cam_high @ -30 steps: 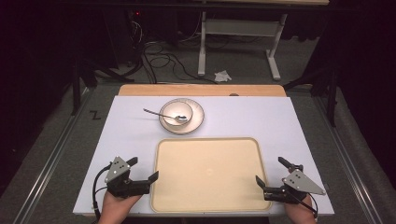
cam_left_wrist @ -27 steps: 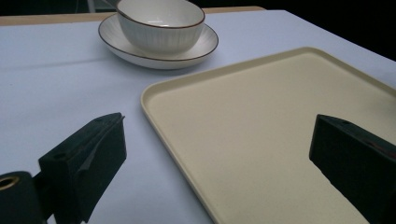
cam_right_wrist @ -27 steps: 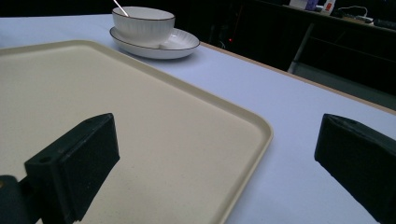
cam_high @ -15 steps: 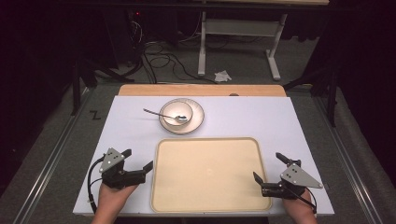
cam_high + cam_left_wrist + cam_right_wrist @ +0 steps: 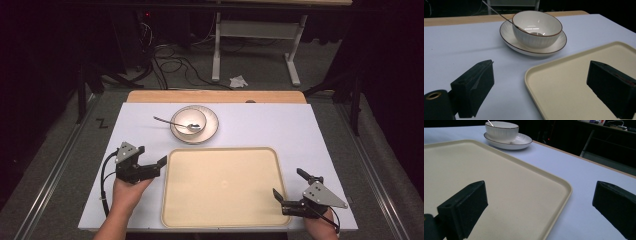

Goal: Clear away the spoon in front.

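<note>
Cream tray (image 5: 222,187) lies between both wide-jawed grippers, with a bowl (image 5: 188,121) and spoon (image 5: 172,122) beyond.

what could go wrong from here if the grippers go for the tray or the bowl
1. The tray lies flat with a low rim; both sets of open jaws straddle its edges and might slip off.
2. The bowl sits loose on a saucer, so it may slide.
3. The spoon sticks out over the bowl's rim and could flip out.
</note>
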A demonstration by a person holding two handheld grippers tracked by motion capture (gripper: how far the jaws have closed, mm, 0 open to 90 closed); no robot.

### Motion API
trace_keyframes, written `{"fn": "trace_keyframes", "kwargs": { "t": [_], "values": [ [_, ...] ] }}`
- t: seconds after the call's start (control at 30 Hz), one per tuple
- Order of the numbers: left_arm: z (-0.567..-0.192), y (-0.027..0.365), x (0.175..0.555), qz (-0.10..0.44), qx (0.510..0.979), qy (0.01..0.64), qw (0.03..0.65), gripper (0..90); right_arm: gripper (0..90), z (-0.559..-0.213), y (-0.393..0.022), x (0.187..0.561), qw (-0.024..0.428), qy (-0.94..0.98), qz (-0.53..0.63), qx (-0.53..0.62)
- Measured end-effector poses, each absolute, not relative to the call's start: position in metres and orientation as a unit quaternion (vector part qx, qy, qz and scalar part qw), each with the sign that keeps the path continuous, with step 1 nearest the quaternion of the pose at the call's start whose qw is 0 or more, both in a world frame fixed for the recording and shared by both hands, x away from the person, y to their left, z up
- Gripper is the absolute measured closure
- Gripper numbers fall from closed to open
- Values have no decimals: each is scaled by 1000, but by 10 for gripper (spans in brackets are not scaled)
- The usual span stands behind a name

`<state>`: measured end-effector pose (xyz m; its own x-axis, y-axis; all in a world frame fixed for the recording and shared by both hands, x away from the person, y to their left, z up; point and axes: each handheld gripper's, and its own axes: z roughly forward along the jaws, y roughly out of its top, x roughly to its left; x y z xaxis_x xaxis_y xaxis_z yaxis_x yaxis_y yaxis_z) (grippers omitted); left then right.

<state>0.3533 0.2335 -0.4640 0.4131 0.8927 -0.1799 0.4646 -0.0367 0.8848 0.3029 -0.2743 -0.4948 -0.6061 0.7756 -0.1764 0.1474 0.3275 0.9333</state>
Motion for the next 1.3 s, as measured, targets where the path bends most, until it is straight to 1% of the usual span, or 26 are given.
{"fn": "trace_keyframes", "kwargs": {
  "t": [0.17,0.5,0.73,1.0,1.07,1.13,1.2,1.23,1.27,1.3],
  "values": [
    [-456,231,376,220,681,512,476,96,4,-497,-278,304,317,750,493,305],
    [-446,237,403,229,673,525,468,126,4,-497,-285,303,315,744,498,315],
    [-434,235,432,242,679,535,441,155,4,-496,-285,302,312,739,506,318],
    [-429,233,459,235,671,551,437,169,4,-497,-286,303,309,738,507,320],
    [-429,234,461,234,668,555,437,193,4,-497,-286,303,309,739,507,319],
    [-431,239,467,211,650,576,449,235,4,-498,-285,304,305,741,505,321],
    [-431,241,469,206,645,579,454,274,4,-498,-285,305,308,743,503,316],
    [-431,242,470,205,644,581,453,274,4,-498,-284,305,307,743,503,317],
    [-432,242,470,203,644,583,451,329,4,-499,-283,305,307,744,503,314],
    [-434,244,472,198,642,591,446,349,4,-499,-283,305,307,745,503,314]
  ]
}}
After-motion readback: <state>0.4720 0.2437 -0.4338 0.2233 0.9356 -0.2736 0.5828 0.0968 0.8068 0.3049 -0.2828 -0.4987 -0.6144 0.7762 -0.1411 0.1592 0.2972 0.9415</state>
